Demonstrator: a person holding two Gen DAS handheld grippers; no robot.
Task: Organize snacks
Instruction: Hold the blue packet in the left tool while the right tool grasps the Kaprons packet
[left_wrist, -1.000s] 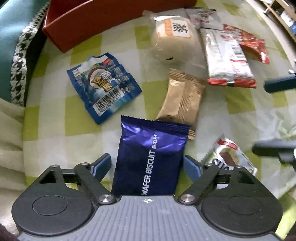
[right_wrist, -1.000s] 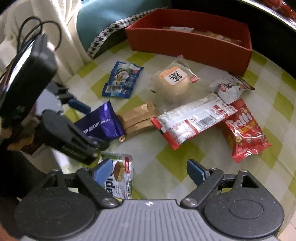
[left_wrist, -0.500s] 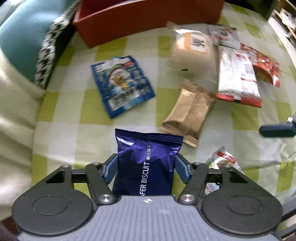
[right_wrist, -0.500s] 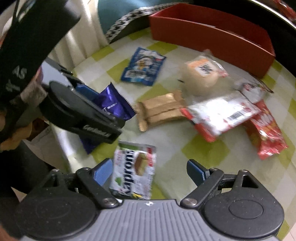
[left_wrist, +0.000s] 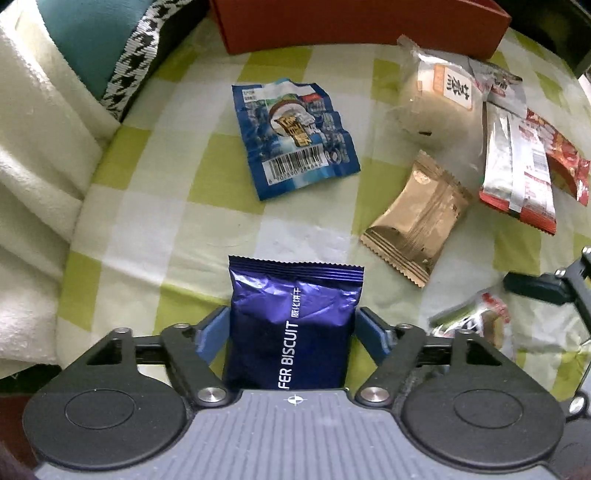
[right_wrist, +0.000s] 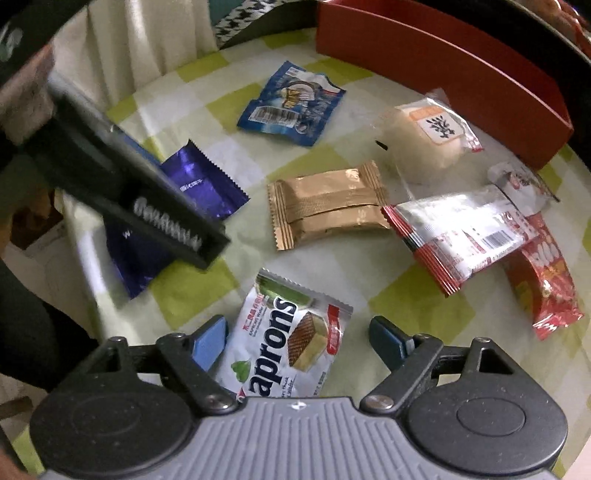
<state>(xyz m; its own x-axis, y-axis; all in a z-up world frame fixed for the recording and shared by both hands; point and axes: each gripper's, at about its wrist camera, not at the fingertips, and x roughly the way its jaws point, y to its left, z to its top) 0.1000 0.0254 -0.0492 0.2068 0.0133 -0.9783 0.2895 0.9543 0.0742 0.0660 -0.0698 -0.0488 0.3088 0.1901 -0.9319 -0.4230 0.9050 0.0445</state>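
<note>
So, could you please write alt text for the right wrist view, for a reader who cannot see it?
The right gripper, closing, straddles a white wafer packet on a green-checked tablecloth. Beyond lie gold, blue and red snack packets and a red box; at left, the left gripper holds a purple biscuit packet.

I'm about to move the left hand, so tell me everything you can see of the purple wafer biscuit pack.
The purple wafer biscuit pack is a glossy, crinkled foil pouch with serrated end seals and white lettering down its face. It sits lengthwise between the fingers of the left gripper, whose jaws are opening; the blue pads flank its sides. It reaches out over the green checked cloth, apart from the other snacks. Its near end is hidden behind the gripper body.
</note>
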